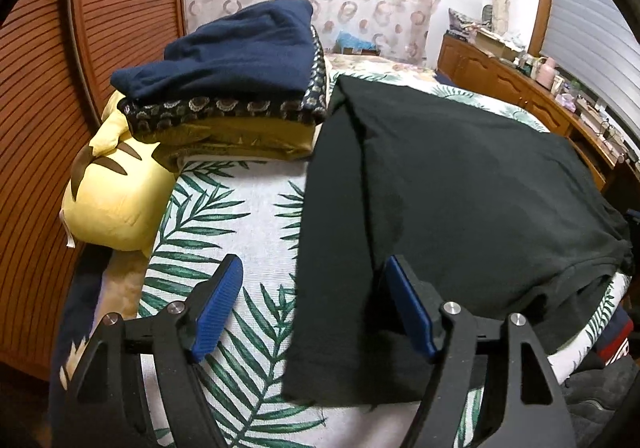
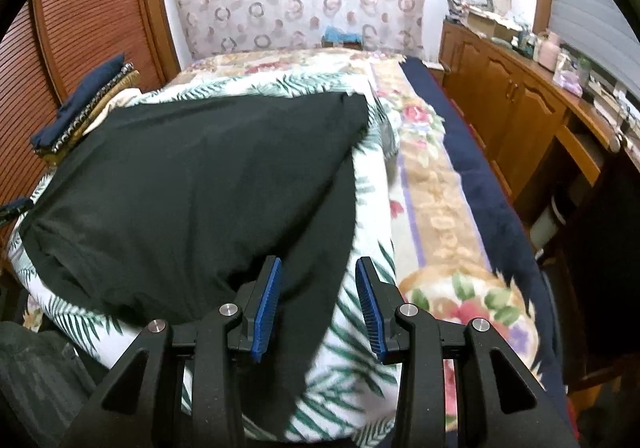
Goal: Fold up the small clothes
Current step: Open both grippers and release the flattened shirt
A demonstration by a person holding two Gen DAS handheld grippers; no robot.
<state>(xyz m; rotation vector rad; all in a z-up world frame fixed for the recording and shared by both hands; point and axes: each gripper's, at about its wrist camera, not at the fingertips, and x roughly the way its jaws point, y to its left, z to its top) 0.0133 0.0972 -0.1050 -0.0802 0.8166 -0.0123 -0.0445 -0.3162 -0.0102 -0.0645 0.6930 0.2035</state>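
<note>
A black garment (image 1: 460,184) lies spread on the leaf-print sheet (image 1: 240,216), with one long side panel folded over its left part. It also shows in the right wrist view (image 2: 192,176), where a panel runs down toward the near edge. My left gripper (image 1: 312,272) is open above the garment's near left edge, jaws wide apart, holding nothing. My right gripper (image 2: 318,272) is open above the garment's right panel, holding nothing.
A stack of folded clothes (image 1: 240,80), navy on top, sits at the far left on a yellow plush pillow (image 1: 116,192). A wooden slatted door (image 1: 48,108) is on the left. A floral blanket (image 2: 440,208) and wooden cabinets (image 2: 512,100) lie to the right.
</note>
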